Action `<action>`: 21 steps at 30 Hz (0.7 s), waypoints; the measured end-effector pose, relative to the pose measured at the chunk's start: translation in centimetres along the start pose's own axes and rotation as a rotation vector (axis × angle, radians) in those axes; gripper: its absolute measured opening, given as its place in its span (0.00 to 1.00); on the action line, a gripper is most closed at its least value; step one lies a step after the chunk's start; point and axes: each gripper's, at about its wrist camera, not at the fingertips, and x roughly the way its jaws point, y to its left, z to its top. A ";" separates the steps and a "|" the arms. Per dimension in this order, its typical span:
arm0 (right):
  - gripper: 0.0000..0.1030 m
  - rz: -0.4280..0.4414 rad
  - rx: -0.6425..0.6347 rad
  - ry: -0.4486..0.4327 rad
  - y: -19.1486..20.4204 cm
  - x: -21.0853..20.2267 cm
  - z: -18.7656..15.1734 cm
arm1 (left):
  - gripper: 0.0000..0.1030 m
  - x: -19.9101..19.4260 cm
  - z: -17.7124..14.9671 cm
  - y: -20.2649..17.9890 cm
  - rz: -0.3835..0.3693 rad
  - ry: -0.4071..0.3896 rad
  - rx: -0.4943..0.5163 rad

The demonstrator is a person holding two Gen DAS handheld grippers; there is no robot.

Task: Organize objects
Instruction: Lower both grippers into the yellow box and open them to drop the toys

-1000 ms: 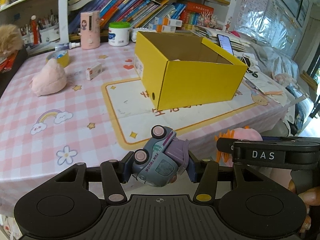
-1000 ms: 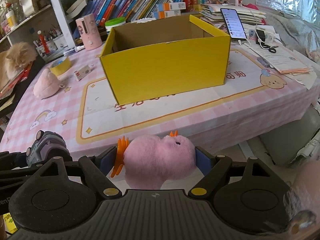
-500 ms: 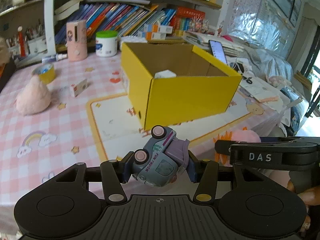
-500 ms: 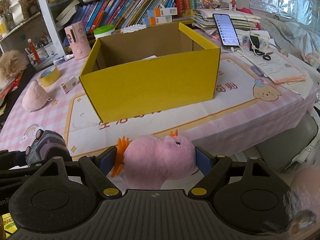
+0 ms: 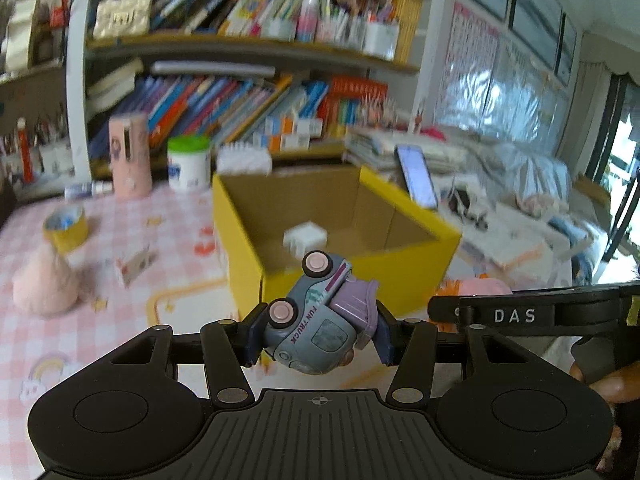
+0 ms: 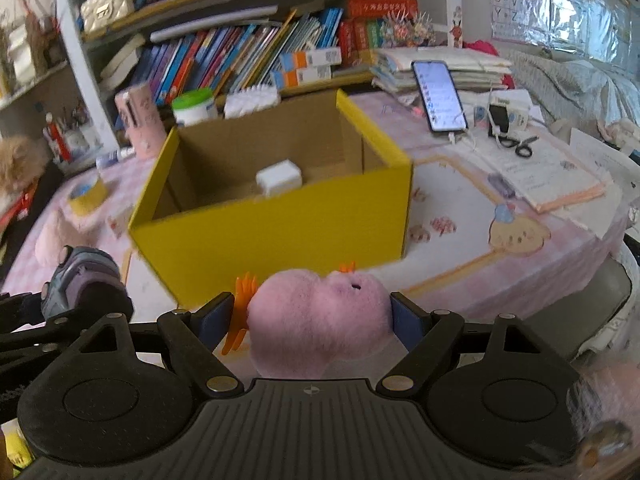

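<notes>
A: Left gripper?
B: Jaws clamped on toy truck, tipped sideways, held in front of yellow box.
A: Right gripper?
B: Jaws squeezing pink plush, near box front. White cube inside box on worktop.

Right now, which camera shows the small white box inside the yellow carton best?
The right wrist view: the white box is sharper there, with the yellow carton open toward the camera. In the left wrist view the white box is blurred, just behind the toy truck.
</notes>
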 end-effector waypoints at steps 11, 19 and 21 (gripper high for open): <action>0.79 0.050 -0.066 -0.143 -2.5 0.9 7.7 | 0.50 4.1 3.8 -1.8 0.065 -0.058 0.017; 0.79 0.105 -0.133 -0.143 -3.2 4.7 11.3 | 0.50 8.0 4.6 -2.6 0.133 0.009 0.028; 0.79 0.123 -0.147 -0.133 -3.1 5.7 11.8 | 0.50 9.0 4.7 -2.8 0.148 0.031 0.034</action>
